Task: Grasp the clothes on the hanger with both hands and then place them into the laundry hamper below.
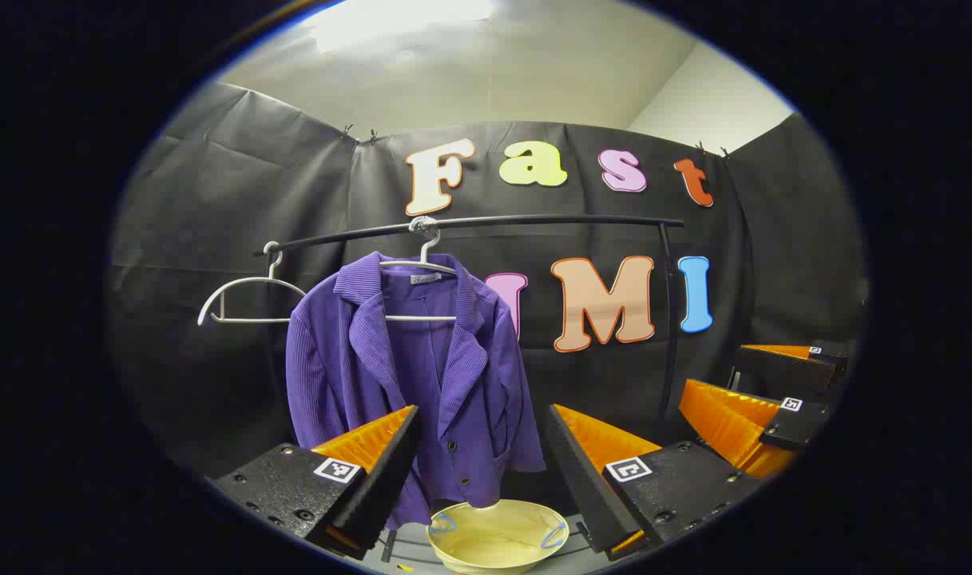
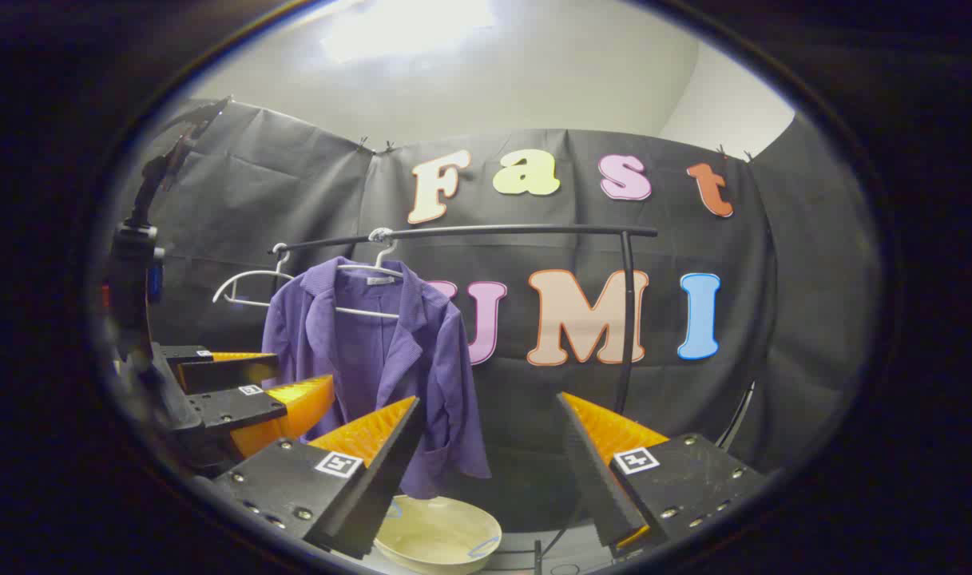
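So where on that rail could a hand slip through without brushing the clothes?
The open stretch is along the rail between the purple jacket and the rail's upright post: nothing hangs there. The other end is crowded, with the jacket's hanger beside an empty white hanger. Below, the cream hamper sits under the jacket's hem. Both grippers are open, short of the cloth.

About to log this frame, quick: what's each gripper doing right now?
Left gripper: open, holding nothing, short of the purple jacket.
Right gripper: open, holding nothing.
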A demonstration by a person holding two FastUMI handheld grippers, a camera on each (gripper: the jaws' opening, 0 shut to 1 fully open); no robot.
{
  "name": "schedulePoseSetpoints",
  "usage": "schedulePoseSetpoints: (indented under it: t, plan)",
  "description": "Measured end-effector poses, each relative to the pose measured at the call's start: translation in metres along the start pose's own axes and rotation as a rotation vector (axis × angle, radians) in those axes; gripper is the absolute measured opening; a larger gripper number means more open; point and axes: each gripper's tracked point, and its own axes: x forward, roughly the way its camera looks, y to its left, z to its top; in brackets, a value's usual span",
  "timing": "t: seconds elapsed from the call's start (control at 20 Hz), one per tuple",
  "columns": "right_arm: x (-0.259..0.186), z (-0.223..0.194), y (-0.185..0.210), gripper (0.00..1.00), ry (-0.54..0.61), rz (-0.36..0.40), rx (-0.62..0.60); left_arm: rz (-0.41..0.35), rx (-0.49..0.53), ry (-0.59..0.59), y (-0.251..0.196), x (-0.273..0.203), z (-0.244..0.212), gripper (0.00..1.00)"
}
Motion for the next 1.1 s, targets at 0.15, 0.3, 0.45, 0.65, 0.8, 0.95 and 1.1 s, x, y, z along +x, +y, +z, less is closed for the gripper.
schedulePoseSetpoints:
  t: [0.15, 0.3, 0.45, 0.65, 0.8, 0.95, 1.1]
  plan:
    - [0.008, 0.001, 0.002, 0.97, 0.003, 0.002, -0.007, 0.011, -0.008, 0.014, 0.005, 0.006, -0.003, 0.93]
    - [0.016, 0.002, 0.007, 0.97, 0.006, 0.008, -0.012, 0.029, -0.011, 0.034, 0.016, 0.014, -0.009, 0.96]
    - [0.026, 0.002, 0.013, 0.98, 0.007, 0.008, -0.024, 0.035, -0.013, 0.041, 0.025, 0.021, -0.012, 0.93]
    - [0.039, 0.001, 0.024, 0.98, 0.009, -0.007, -0.014, 0.03, -0.016, 0.045, 0.037, 0.034, -0.013, 0.93]
    - [0.051, 0.003, 0.03, 0.96, 0.003, -0.024, -0.014, 0.023, -0.015, 0.043, 0.05, 0.045, -0.013, 0.93]
    - [0.065, 0.002, 0.04, 0.96, -0.003, -0.041, -0.026, 0.024, 0.0, 0.043, 0.07, 0.06, -0.015, 0.93]
    - [0.082, 0.001, 0.053, 0.97, -0.012, -0.059, -0.04, 0.051, 0.016, 0.036, 0.098, 0.08, -0.014, 0.96]
